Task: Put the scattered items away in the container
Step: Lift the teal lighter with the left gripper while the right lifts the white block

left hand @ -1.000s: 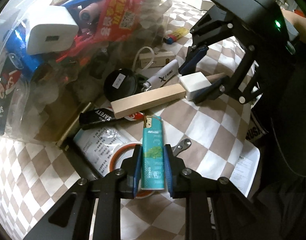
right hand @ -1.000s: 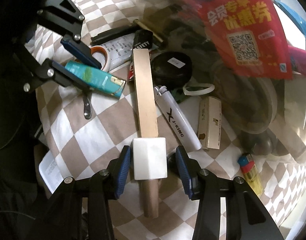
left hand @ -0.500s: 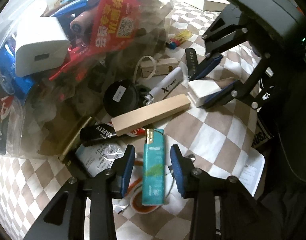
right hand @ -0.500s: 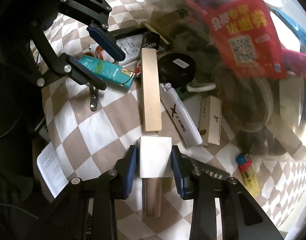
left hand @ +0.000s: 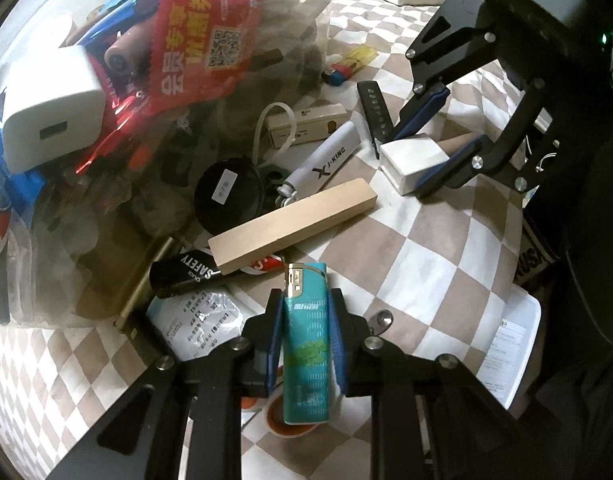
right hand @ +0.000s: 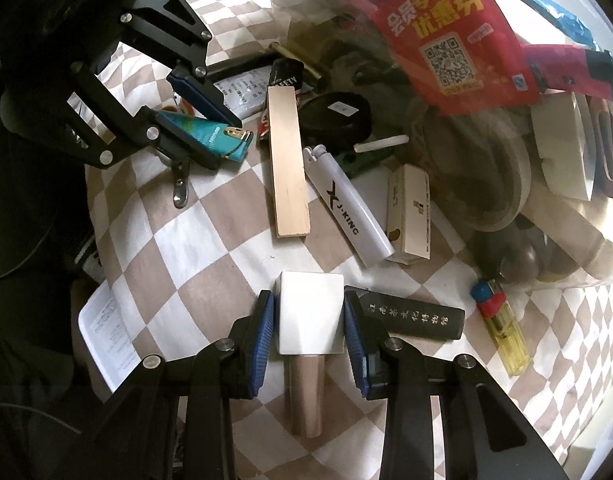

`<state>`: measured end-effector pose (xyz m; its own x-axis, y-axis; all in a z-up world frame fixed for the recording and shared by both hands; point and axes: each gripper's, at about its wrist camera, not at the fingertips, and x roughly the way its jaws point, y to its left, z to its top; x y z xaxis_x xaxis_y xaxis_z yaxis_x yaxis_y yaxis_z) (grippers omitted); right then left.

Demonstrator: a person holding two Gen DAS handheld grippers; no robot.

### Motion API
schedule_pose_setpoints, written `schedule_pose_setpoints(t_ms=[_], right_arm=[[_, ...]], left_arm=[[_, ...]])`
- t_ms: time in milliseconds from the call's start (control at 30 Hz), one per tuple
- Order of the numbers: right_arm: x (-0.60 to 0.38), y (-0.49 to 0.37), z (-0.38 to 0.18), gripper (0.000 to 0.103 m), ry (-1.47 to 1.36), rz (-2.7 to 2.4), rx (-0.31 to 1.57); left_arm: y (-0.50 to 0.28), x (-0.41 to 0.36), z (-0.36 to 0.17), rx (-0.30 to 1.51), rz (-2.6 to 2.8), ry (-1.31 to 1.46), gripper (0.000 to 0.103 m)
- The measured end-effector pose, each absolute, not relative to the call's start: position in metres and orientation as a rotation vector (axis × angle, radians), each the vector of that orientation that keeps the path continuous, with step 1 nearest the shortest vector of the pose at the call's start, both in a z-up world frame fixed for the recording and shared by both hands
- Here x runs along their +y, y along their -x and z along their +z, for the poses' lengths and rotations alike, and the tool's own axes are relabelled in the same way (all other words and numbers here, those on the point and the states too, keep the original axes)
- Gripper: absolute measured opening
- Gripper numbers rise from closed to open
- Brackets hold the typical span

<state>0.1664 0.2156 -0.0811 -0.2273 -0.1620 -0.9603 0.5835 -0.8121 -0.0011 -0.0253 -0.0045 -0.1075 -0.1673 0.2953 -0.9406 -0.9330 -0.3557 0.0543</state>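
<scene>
Two wrist fisheyes, both close above the checkered cloth.

Left view looks along its own fingers, with the clear container at far left. Right view faces across from the opposite side, container far right. Both share the wooden block, the white lighter and each other's gripper.

Surface: brown-and-white checkered cloth. Lighter: teal, gold cap. Block: white; voucher: red with yellow characters.
</scene>
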Motion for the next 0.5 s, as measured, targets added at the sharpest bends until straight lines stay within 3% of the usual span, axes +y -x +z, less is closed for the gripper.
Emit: schedule_pose_setpoints(t_ms=[300,500], right_arm=[[0.226,-0.178,-0.069,0.034,-1.648,-2.093,0.352],[0.224,-0.196,-0.057,0.033,-1.685,-2.096,0.379]], left_arm=[[0.027,-0.025,-0.095,0.805,1.707,1.204,0.021],[0.022,-0.042,-0.080,0.775,1.726,1.203,0.021]])
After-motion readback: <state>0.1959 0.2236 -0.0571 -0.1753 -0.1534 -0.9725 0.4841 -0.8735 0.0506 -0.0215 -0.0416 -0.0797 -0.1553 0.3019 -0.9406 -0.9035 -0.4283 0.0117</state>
